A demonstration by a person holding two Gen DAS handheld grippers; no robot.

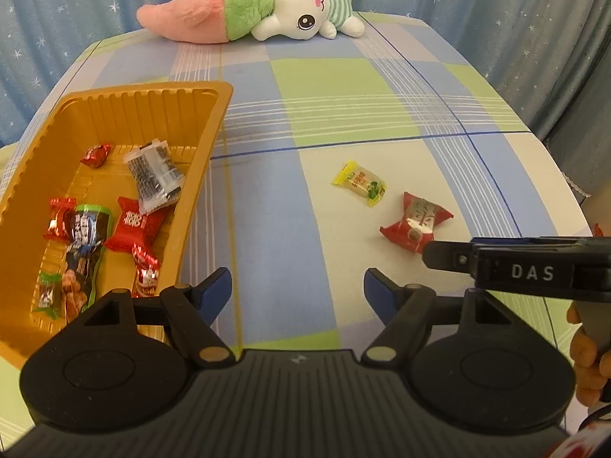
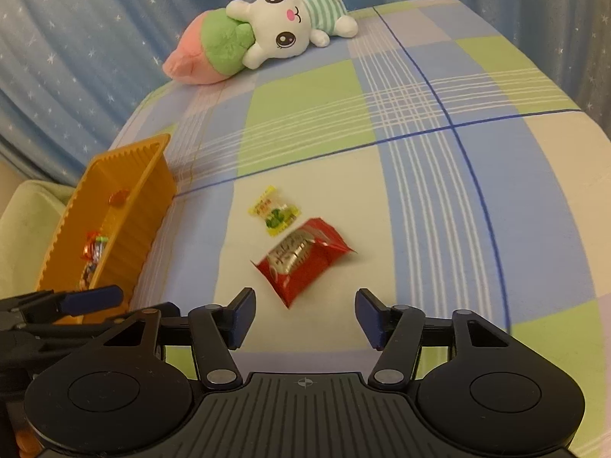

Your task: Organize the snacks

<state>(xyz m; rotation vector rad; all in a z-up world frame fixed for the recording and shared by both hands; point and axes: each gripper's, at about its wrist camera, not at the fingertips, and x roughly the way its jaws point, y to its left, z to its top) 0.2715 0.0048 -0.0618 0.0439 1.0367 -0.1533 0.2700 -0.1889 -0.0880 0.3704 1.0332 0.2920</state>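
Observation:
An orange tray (image 1: 152, 91) stands at the left of the checked cloth and holds several wrapped snacks, among them a red packet (image 1: 131, 225) and a dark clear bag (image 1: 152, 175). Two snacks lie loose on the cloth: a yellow-green candy (image 1: 359, 183) (image 2: 275, 212) and a red foil packet (image 1: 418, 221) (image 2: 301, 263). My left gripper (image 1: 298, 286) hangs open over bare cloth beside the tray's near corner, with nothing between its jaws. My right gripper (image 2: 304, 301) is open just short of the red foil packet, whose near corner reaches toward the gap; the pads do not touch it.
A white plush rabbit (image 1: 298, 4) (image 2: 282, 26) hugging a pink and green plush lies at the far edge. A blue starred curtain (image 1: 76, 19) hangs behind. The right gripper's finger (image 1: 443, 255) enters the left wrist view from the right, with a hand (image 1: 584, 351) behind it.

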